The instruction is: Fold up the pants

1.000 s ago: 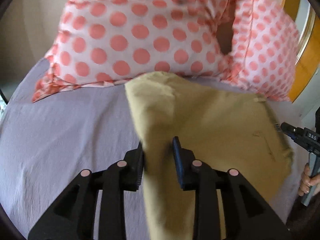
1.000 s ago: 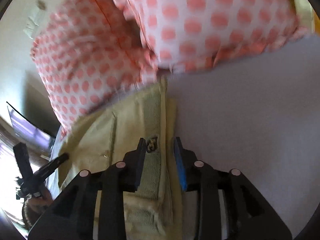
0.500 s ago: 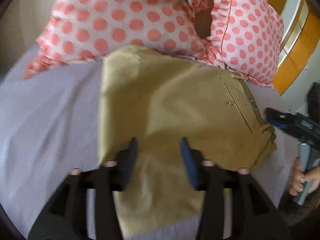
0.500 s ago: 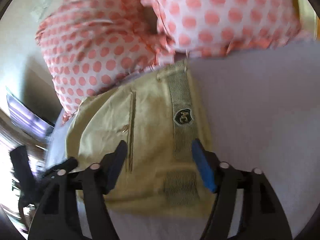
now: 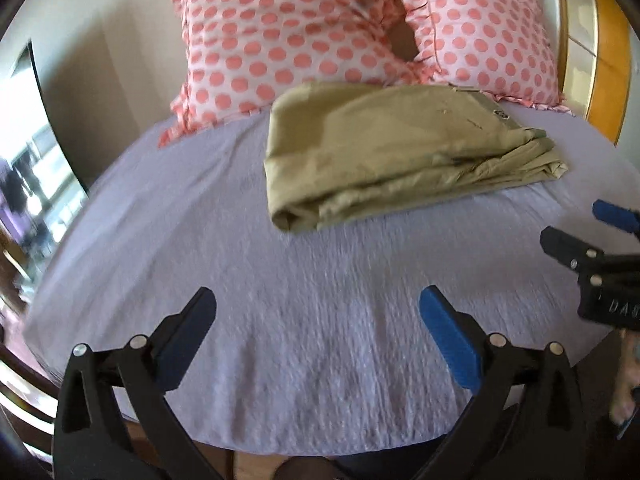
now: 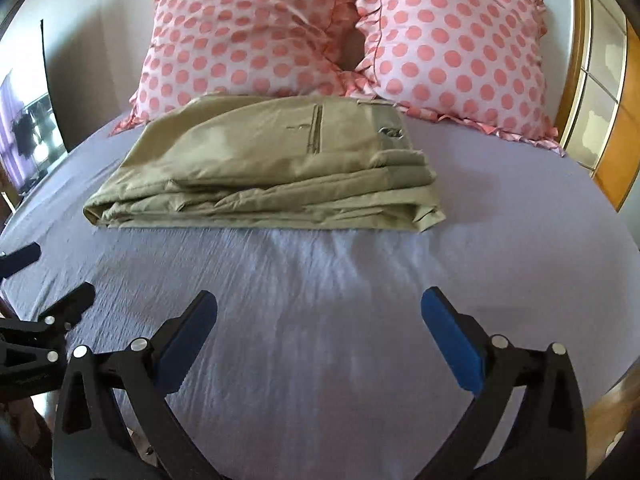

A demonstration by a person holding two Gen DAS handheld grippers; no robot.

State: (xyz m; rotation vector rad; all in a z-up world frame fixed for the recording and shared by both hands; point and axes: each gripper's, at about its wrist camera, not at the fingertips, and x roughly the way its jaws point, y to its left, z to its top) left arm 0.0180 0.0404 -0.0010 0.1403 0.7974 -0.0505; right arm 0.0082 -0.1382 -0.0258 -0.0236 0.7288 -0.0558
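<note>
Pants (image 5: 384, 148) lie folded in a thick khaki stack on our lavender bed sheet (image 5: 320, 320), their far edge touching two pink polka-dot pillows (image 6: 248, 28). We hold the left gripper (image 5: 316, 300) and the right gripper (image 6: 320, 300) above the bare sheet nearer us, apart from the pants, both with jaws spread wide and holding nothing. Layered fabric edges face the right gripper's camera.

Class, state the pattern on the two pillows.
Pink polka dots on white pillows; clearest in right wrist view.
</note>
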